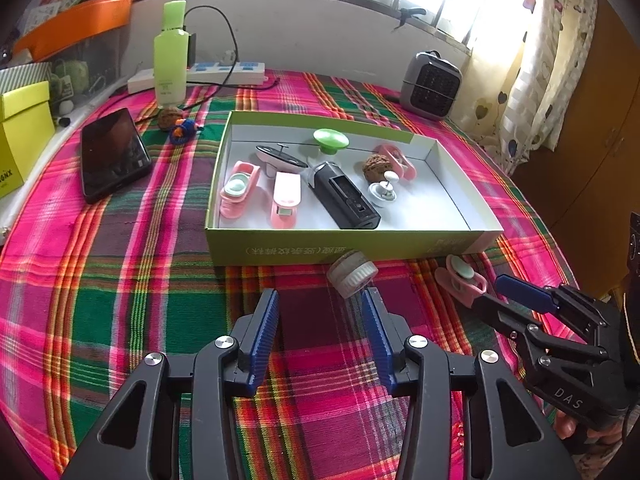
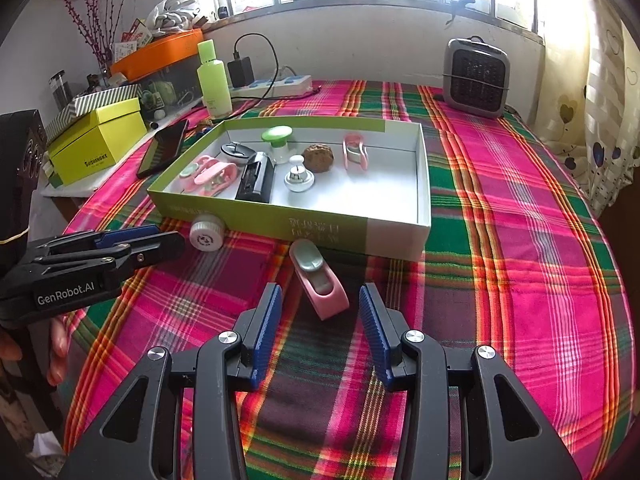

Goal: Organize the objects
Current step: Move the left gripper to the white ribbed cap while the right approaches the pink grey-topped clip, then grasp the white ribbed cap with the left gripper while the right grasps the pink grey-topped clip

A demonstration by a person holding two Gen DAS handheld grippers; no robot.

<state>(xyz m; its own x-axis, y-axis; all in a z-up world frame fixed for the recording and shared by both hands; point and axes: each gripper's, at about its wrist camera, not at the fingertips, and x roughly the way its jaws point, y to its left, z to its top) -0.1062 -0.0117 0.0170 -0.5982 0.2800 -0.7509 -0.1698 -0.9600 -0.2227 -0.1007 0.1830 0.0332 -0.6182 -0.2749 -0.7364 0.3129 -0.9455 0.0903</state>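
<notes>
A shallow green and white box [image 1: 348, 242] [image 2: 304, 222] sits on the plaid cloth and holds pink clips, a black device [image 1: 344, 196], a green knob [image 1: 330, 140], a walnut [image 1: 376, 166] and a white knob. A small white jar [image 1: 352, 272] [image 2: 206, 231] lies on its side against the box front. A pink clip [image 1: 462, 280] [image 2: 320, 280] lies on the cloth by the box. My left gripper [image 1: 320, 308] is open, its right fingertip beside the jar. My right gripper [image 2: 320, 304] is open around the near end of the pink clip, not touching it.
A black phone [image 1: 114, 154], a walnut and a blue toy [image 1: 182, 128] lie left of the box. A green bottle [image 1: 170, 60], power strip [image 1: 224, 72] and grey heater [image 1: 430, 84] stand at the back. Yellow boxes [image 2: 100, 140] stand at the left edge.
</notes>
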